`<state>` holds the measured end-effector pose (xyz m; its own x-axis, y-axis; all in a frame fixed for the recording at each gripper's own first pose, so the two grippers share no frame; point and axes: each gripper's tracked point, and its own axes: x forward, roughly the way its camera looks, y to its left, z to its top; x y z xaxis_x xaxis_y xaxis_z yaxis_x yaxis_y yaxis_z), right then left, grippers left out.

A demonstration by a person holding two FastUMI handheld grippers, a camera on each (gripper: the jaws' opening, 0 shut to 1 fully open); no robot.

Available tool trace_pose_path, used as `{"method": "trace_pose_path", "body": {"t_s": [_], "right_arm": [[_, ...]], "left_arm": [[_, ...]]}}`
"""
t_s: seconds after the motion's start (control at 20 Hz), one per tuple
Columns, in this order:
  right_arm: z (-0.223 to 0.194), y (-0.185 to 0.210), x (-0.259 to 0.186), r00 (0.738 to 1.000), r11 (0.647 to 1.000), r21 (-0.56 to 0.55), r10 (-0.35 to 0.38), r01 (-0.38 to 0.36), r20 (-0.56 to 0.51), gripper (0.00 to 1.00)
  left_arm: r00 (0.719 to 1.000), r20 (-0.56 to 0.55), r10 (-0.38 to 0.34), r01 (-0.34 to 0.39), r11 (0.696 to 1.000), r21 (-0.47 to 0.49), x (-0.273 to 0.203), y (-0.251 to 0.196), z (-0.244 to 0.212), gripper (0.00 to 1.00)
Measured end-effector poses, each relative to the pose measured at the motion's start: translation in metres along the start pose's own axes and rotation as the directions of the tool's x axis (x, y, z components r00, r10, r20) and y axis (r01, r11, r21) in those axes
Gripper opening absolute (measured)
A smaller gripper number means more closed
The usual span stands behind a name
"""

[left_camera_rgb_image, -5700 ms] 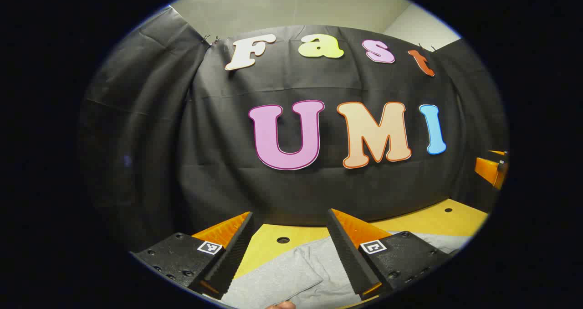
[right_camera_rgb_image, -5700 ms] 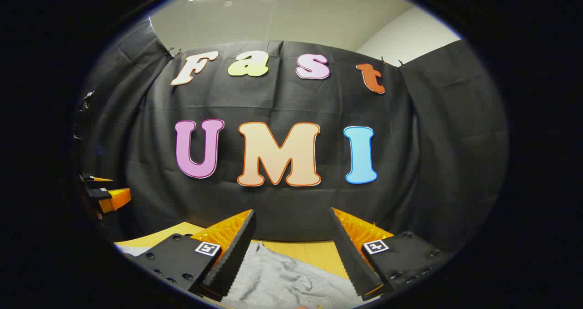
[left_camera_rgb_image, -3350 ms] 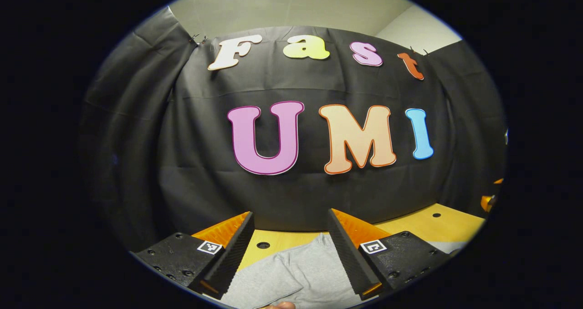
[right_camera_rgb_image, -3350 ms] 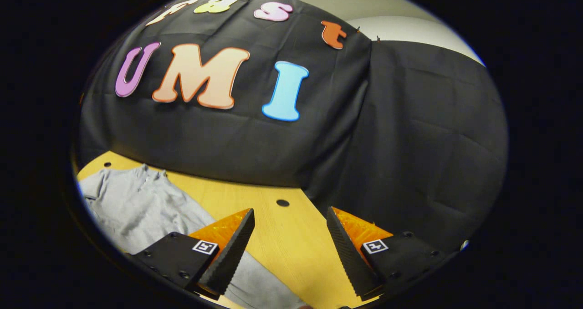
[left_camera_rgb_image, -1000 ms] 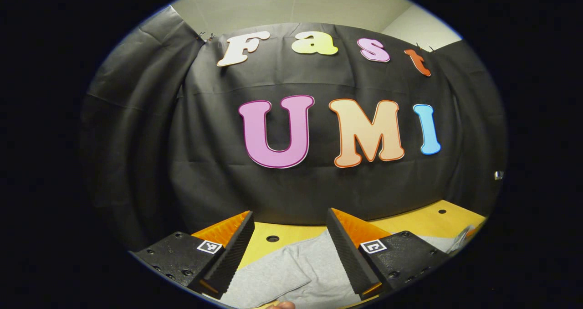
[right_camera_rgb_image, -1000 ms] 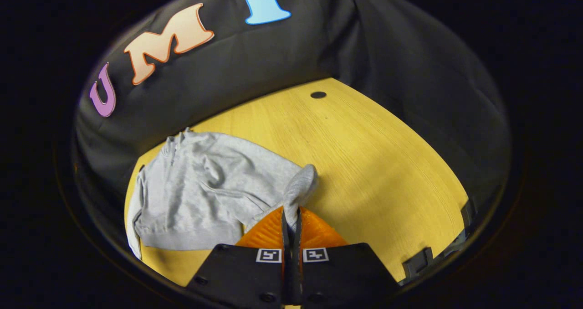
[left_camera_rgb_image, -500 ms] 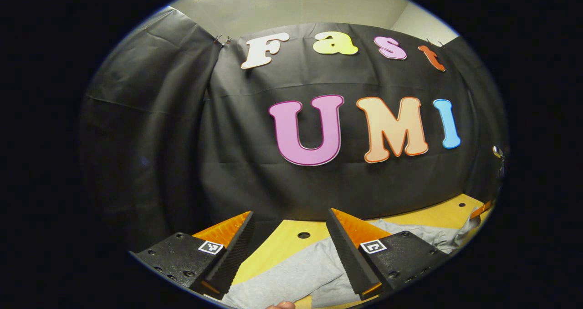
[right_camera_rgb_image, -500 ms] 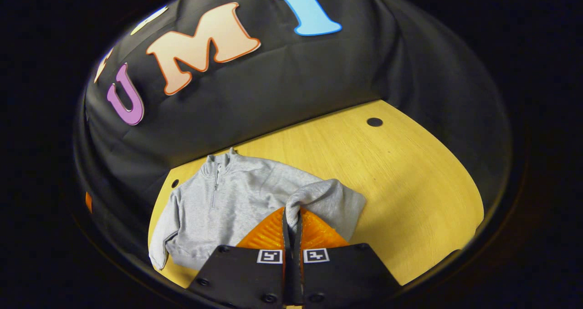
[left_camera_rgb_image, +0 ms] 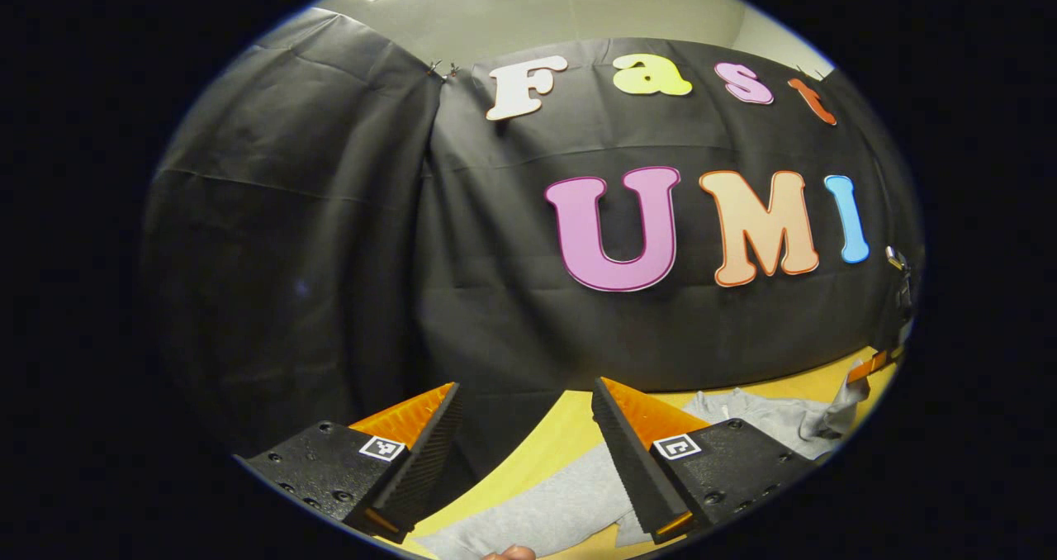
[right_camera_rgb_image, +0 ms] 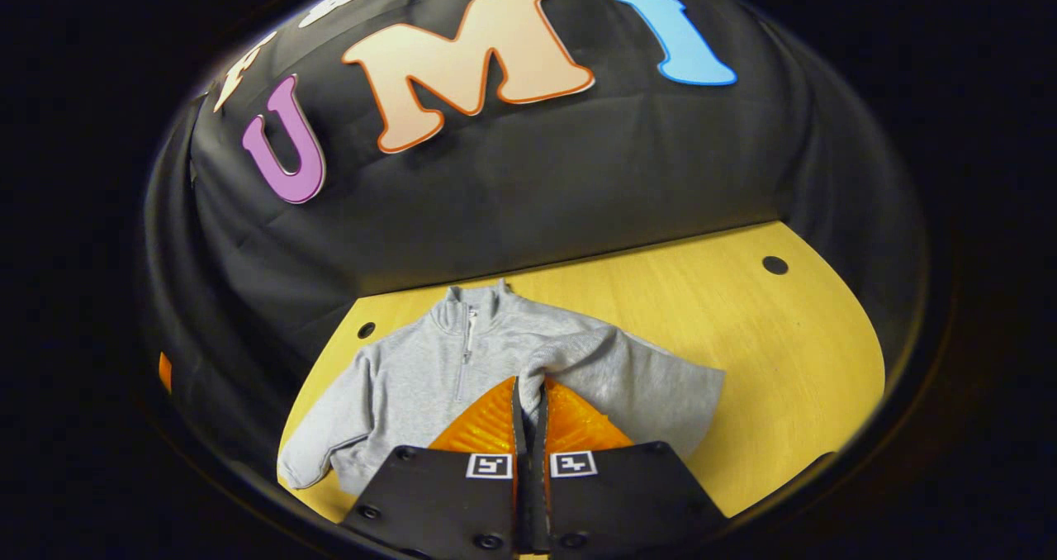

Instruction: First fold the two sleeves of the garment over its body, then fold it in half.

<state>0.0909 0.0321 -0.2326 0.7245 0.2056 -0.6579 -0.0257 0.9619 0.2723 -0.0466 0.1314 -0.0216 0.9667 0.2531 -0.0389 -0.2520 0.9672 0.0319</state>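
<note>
Now right gripper fingers pinch sleeve over sweatshirt body.

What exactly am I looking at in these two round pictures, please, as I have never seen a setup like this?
A person holds a two-finger gripper in each hand; a fisheye camera rides on each and looks forward along its fingers. In the right gripper view, the right gripper is shut on a sleeve of a grey zip-neck sweatshirt, drawn over its body. The sweatshirt lies on a yellow wooden table. In the left gripper view, the left gripper is open above the sweatshirt's other sleeve, holding nothing. A fingertip shows at the bottom edge. Black cloth walls the booth.
</note>
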Motion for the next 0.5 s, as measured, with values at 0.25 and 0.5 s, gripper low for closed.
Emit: {"method": "trace_pose_path", "body": {"t_s": [0.25,0.5], "right_arm": [[0.006,0.064,0.023,0.997,0.997,-0.042,0.07,-0.07,0.006,0.02],[0.0,0.145,0.048,0.987,0.982,-0.102,0.162,-0.162,-0.005,0.02]], "left_arm": [[0.998,-0.011,0.064,-0.064,0.998,-0.001,-0.005,0.037,-0.006,0.94],[0.994,-0.036,0.102,-0.102,0.995,-0.001,-0.01,0.065,-0.016,0.93]]}}
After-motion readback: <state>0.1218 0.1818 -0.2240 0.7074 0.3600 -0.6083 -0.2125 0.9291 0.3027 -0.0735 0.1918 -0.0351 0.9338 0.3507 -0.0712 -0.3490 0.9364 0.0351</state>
